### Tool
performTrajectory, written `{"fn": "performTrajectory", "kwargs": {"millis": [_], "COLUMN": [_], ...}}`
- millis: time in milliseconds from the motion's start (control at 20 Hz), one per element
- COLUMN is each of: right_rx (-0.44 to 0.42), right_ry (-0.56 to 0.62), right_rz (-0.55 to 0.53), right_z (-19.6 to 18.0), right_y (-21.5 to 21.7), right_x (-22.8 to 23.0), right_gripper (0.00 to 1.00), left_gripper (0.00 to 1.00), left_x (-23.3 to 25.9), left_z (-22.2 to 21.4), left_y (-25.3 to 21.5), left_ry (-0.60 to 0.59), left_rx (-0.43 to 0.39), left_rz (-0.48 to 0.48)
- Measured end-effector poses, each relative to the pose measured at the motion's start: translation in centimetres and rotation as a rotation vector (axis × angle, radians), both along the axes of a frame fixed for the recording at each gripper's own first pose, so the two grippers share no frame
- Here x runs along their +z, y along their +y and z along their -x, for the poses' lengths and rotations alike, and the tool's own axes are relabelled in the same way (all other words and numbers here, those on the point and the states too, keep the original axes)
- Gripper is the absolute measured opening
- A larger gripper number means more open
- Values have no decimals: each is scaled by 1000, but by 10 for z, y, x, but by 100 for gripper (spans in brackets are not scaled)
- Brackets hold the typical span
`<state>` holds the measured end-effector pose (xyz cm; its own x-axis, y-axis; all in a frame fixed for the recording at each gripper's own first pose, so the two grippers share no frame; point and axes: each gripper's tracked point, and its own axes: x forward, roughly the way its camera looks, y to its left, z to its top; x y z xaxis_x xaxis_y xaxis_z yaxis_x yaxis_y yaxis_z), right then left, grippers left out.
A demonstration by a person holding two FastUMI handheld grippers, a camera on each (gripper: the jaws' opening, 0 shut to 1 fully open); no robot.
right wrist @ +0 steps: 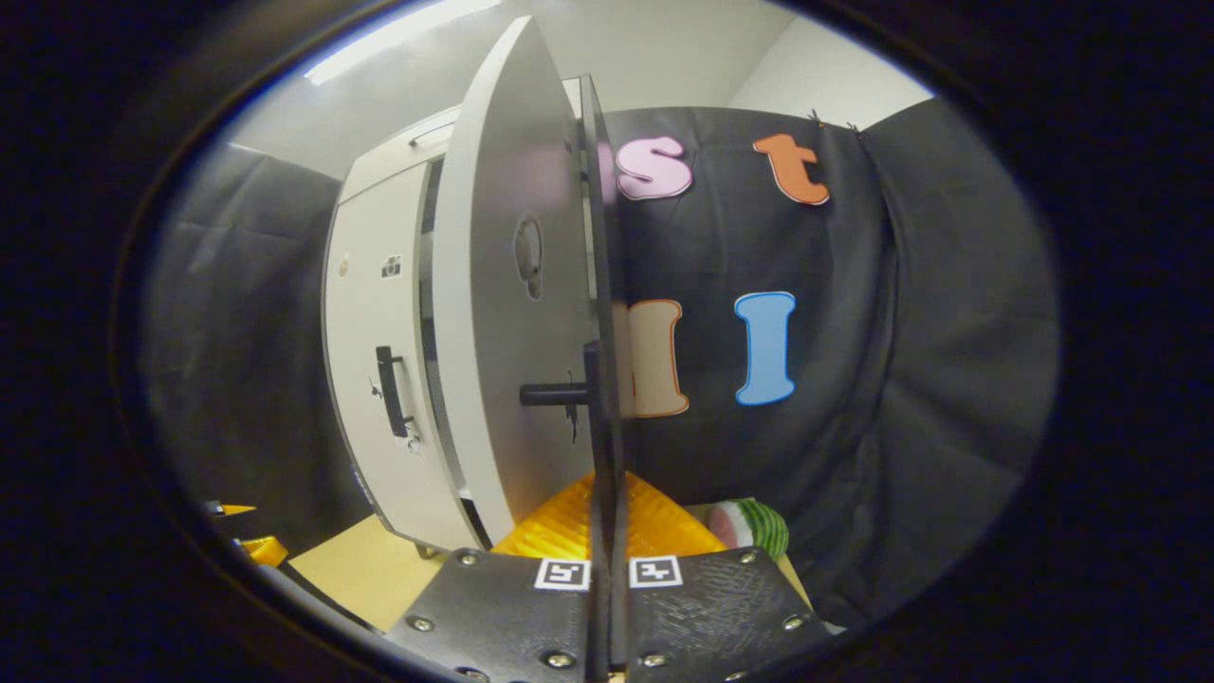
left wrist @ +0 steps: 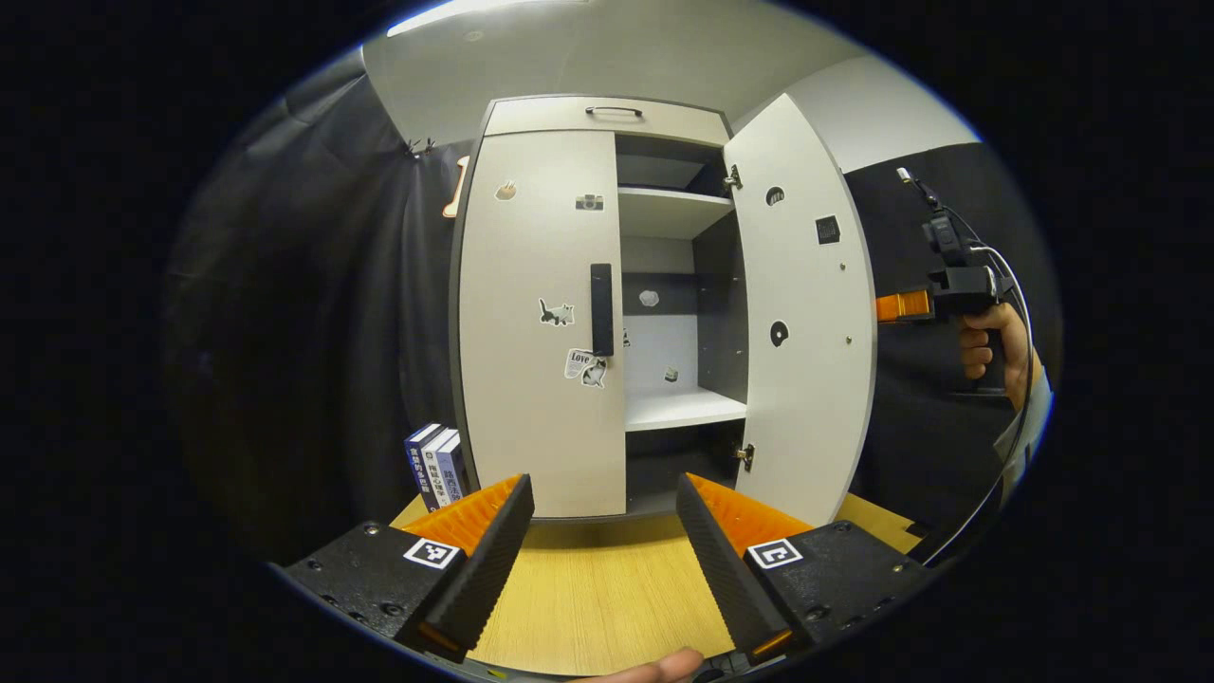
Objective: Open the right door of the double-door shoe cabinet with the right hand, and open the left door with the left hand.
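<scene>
The shoe cabinet [left wrist: 607, 123] stands on a wooden table. Its left door [left wrist: 541, 323] is closed, with a black vertical handle [left wrist: 601, 309] at its inner edge. The right door [left wrist: 806, 313] is swung wide, baring the shelves [left wrist: 678, 408]. My left gripper [left wrist: 607, 560] is open, low in front of the cabinet and well short of the handle. In the right gripper view the right door [right wrist: 512, 285] is edge-on, its handle [right wrist: 555, 393] sticking out sideways. My right gripper [right wrist: 607, 541] is shut on that door's free edge. A hand [left wrist: 991, 346] holds the right gripper [left wrist: 934, 299].
The wooden tabletop [left wrist: 597, 588] stretches from my left gripper to the cabinet. Several books [left wrist: 436, 465] stand left of the cabinet base. A watermelon-patterned toy [right wrist: 749, 526] lies on the table beyond the open door. A drawer with a handle [left wrist: 614, 111] tops the cabinet.
</scene>
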<state>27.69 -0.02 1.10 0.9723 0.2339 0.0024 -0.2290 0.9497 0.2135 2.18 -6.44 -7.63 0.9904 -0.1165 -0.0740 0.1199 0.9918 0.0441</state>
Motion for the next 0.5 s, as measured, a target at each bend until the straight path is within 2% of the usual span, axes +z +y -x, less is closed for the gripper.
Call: {"fn": "performTrajectory", "kwargs": {"millis": [200,300,350,400,450,500], "right_rx": [-16,-30,-38,-48,-62,-73], "right_ry": [-20,-43,-57,-68,-76,-87], "right_rz": [13,20,11,0,-9,-20], "right_z": [3,14,21,28,36,48], "right_y": [-5,-14,-20,-23,-27,-26], "right_x": [-4,-5,-5,-6,-7,-7], "right_gripper": [4,20,37,44,65,72], "left_gripper": [94,95,95,95,94,95], "left_x": [0,4,6,8,10,15], "left_z": [-8,-20,-27,-34,-41,-48], "left_y": [0,2,5,6,8,9], "left_ry": [6,5,5,7,7,1], "left_rx": [-8,-9,-4,-2,3,10], "left_rz": [-6,-9,-12,-12,-16,-20]}}
